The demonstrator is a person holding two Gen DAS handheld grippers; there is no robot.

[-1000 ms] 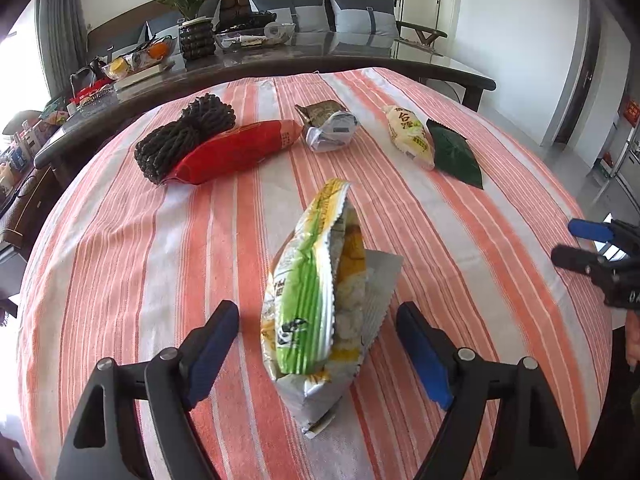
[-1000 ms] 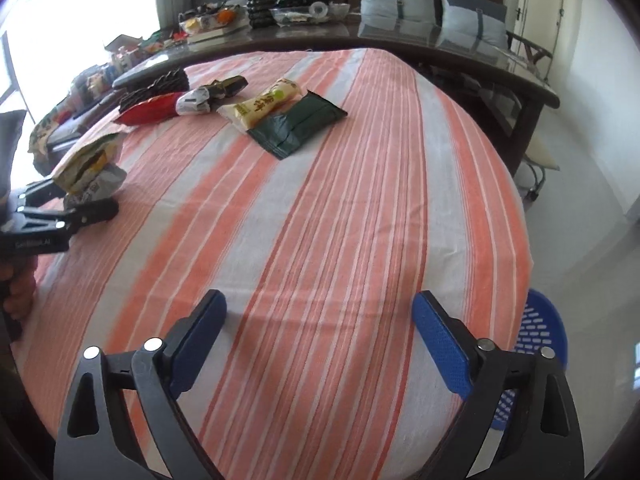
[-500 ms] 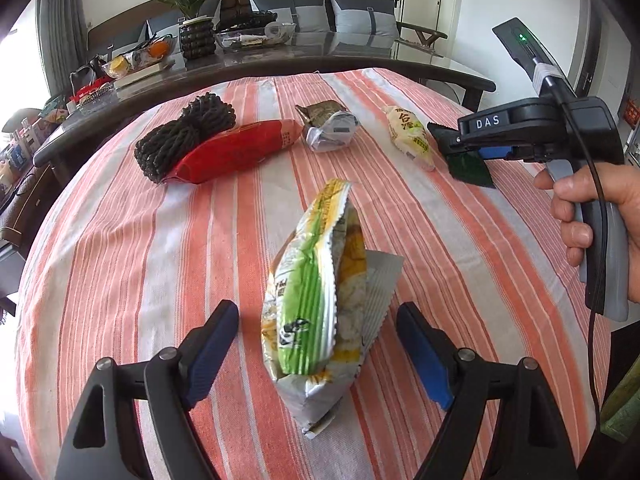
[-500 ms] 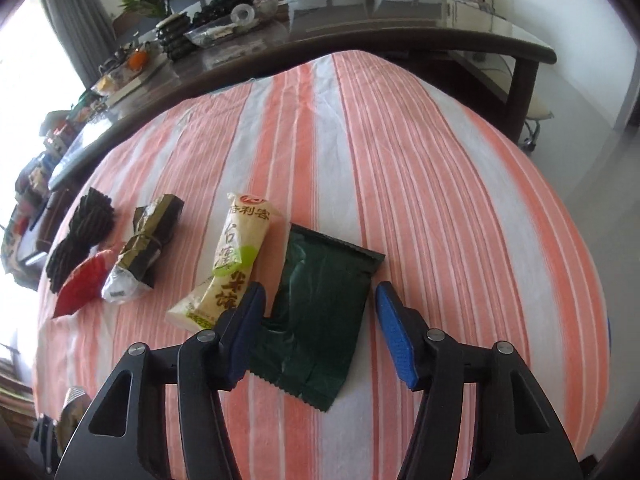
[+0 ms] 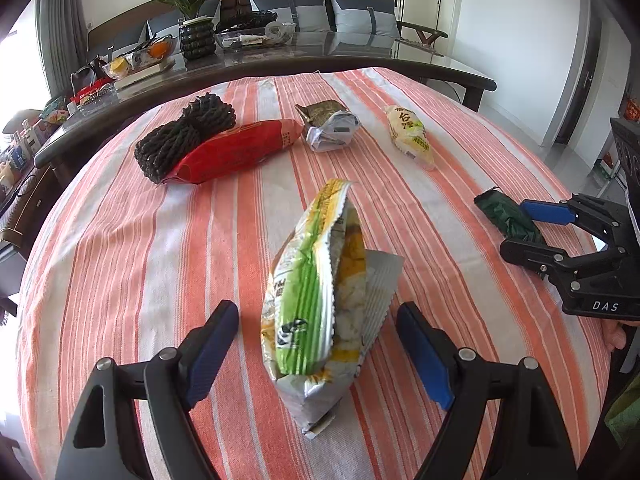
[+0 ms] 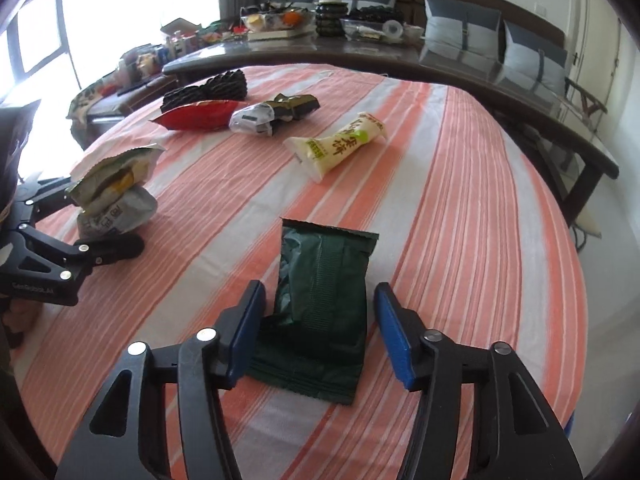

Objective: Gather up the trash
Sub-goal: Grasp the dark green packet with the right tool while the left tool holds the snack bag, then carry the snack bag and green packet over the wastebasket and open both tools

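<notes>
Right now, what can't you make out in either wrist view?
- Where the trash goes: no bin is seen whole in either view.
- Dark green wrapper: in the right wrist view, the right gripper is opening around it; contact with the left finger is unclear.
- Green-and-yellow snack bag: contents unclear; it sits between the left gripper fingers, untouched.
- Sideboard clutter: too small.

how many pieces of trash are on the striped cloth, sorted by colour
green and yellow snack bag: 1
dark green wrapper: 1
pale yellow wrapper: 1
red bag: 1
olive and silver crumpled wrapper: 1
black foam netting: 1
total: 6
</notes>
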